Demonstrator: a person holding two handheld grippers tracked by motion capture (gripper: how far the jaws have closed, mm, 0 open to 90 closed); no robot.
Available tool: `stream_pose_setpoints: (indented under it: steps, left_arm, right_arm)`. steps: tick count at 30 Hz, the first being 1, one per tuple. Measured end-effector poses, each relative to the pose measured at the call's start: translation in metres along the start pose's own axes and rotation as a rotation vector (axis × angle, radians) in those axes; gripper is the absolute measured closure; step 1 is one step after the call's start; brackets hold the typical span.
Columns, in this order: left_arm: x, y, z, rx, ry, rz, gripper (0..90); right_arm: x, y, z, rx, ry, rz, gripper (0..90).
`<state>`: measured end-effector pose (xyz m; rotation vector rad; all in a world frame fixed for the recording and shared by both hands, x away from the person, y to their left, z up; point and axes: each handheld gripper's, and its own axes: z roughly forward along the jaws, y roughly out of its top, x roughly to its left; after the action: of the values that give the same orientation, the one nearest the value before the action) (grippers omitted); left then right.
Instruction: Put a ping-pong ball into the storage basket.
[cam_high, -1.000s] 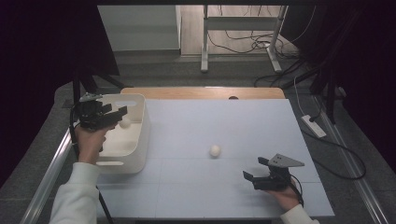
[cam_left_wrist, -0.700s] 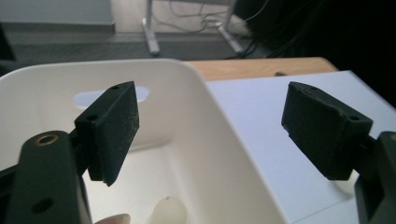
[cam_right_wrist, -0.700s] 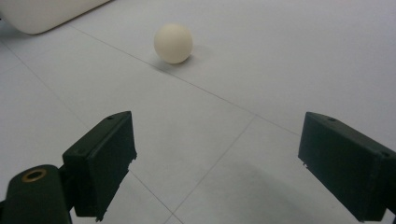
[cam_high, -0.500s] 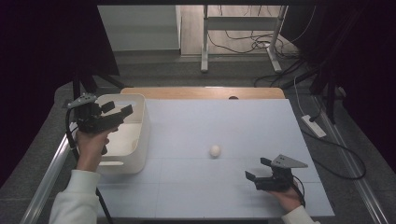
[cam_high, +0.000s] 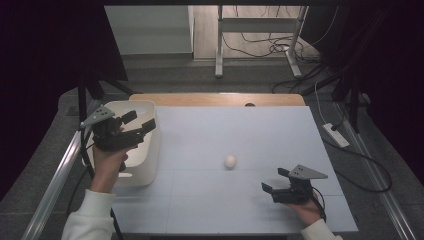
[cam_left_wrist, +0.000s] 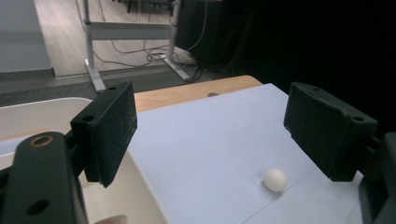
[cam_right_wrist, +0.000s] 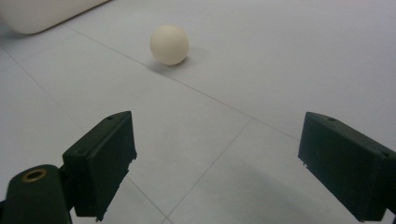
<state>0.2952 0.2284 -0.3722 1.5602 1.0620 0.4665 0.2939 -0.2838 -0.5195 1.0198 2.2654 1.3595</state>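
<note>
A small white ball (cam_high: 230, 161) sits alone on the pale table (cam_high: 250, 130), near its middle, well apart from both tongs. We judge it light, hard and smooth, quick to roll at a nudge and apt to squirt out of a lopsided pinch; we would take it across its widest part, pads level on opposite sides, closing gently. Our right tongs (cam_high: 272, 188) rest low on the table near the ball, released, nothing between the jaws. Our left tongs (cam_high: 139, 121) hover over the rim of the white bin (cam_high: 150, 165) at the table's left edge, jaws just spread apart and empty, pointed toward the ball.
</note>
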Motion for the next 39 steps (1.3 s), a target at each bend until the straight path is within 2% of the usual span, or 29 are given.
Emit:
stream_pose_setpoints:
  steps: [5, 18, 27, 33, 39]
  left_arm:
    - [-0.006, -0.002, 0.007, 0.014, -0.018, 0.009, 17.1]
    - [-0.015, -0.005, 0.005, 0.021, -0.038, 0.037, 17.1]
    - [-0.029, -0.015, 0.022, 0.088, -0.069, 0.071, 16.8]
    - [-0.035, -0.019, 0.031, 0.11, -0.093, 0.074, 16.6]
    - [-0.039, -0.019, 0.035, 0.105, -0.112, 0.075, 16.6]
  right_arm:
    - [0.0, 0.001, 0.0, 0.002, 0.001, -0.004, 10.9]
    - [0.001, 0.002, 0.004, 0.003, 0.007, -0.01, 10.9]
    - [0.001, 0.003, 0.005, 0.003, 0.008, -0.006, 10.9]
    - [0.001, 0.004, 0.007, 0.0, 0.009, -0.005, 10.9]
    - [0.003, 0.006, 0.01, 0.0, 0.018, -0.003, 11.0]
